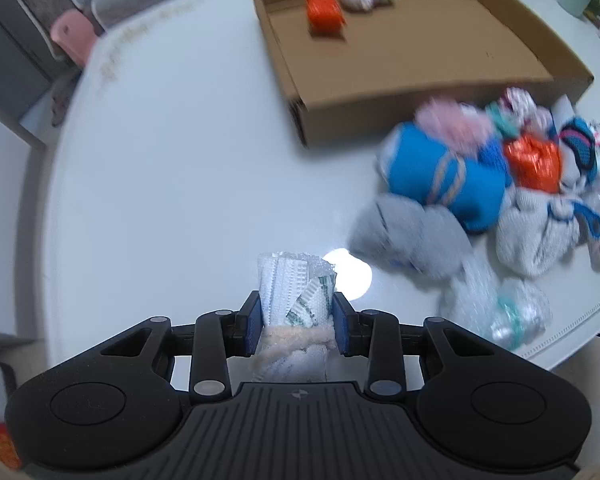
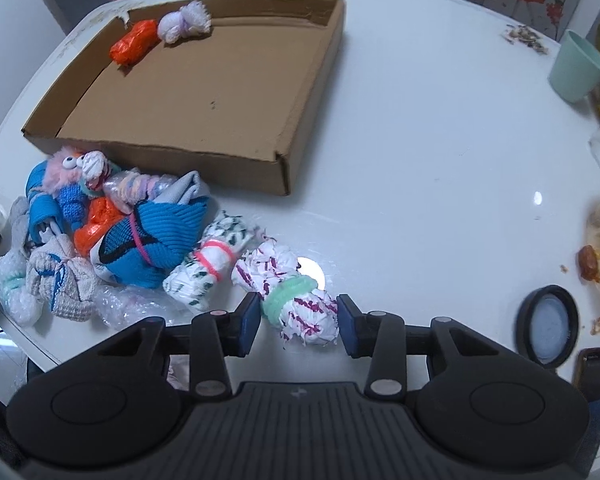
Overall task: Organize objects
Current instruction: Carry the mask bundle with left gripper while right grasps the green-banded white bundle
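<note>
On the white desk (image 2: 420, 160), a shallow cardboard box (image 2: 204, 120) holds an orange bundle (image 2: 134, 42) and a pale one (image 2: 184, 22); a heap of tied bundles (image 2: 112, 228) lies beside it. The left claw (image 1: 296, 324) clamps a white-and-green roll (image 1: 296, 304); the right claw (image 2: 298, 322) stands wide around a pink-flecked bundle (image 2: 292, 300).

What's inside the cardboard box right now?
Inside the cardboard box, two bundles lie in the far corner: an orange bundle and a white bundle beside it. The rest of the floor looks bare. The near wall hides the strip of floor just behind it.
</note>
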The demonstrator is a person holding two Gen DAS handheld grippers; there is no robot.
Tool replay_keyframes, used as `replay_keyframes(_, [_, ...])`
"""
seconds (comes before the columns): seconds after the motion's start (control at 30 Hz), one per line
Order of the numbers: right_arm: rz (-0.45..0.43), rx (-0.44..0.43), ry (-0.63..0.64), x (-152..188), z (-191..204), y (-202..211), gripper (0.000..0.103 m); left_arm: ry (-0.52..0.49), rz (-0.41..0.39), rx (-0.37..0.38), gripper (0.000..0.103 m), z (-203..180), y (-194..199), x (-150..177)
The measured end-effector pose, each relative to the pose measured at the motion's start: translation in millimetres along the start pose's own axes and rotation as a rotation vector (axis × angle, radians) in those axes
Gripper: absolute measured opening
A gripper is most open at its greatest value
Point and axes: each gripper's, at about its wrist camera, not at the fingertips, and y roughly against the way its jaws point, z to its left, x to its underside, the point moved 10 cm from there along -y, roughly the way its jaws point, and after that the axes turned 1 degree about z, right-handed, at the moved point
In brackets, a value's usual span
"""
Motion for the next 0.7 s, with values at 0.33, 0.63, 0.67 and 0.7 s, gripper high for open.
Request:
replay_keyframes(0.33, [-0.290,-0.036,-0.058,-80.8,-30.6,51.9,0.038,-0.047,-0.336,0.000,0.042,6.6,56.9,-131.9])
replay_keyframes(0.63, [-0.398,-0.171,0.201,-182.1,50.8,37.9,0.038,-0.169,-0.347,0.107,0.042,-56.1,-5.5,-225.7])
replay_keyframes(0.67, [-0.383,-0.183,0.235,-188.3,62.0,25.7,0.038,-0.179,-0.330,0.116,0.042,-60.9,-18.1,-228.1])
replay_keyframes(0.7, [-0.367,-0.189,0.271,-193.6,72.8,13.5,0.038,-0.188,-0.322,0.114,0.042,-63.1,-28.5,-230.2])
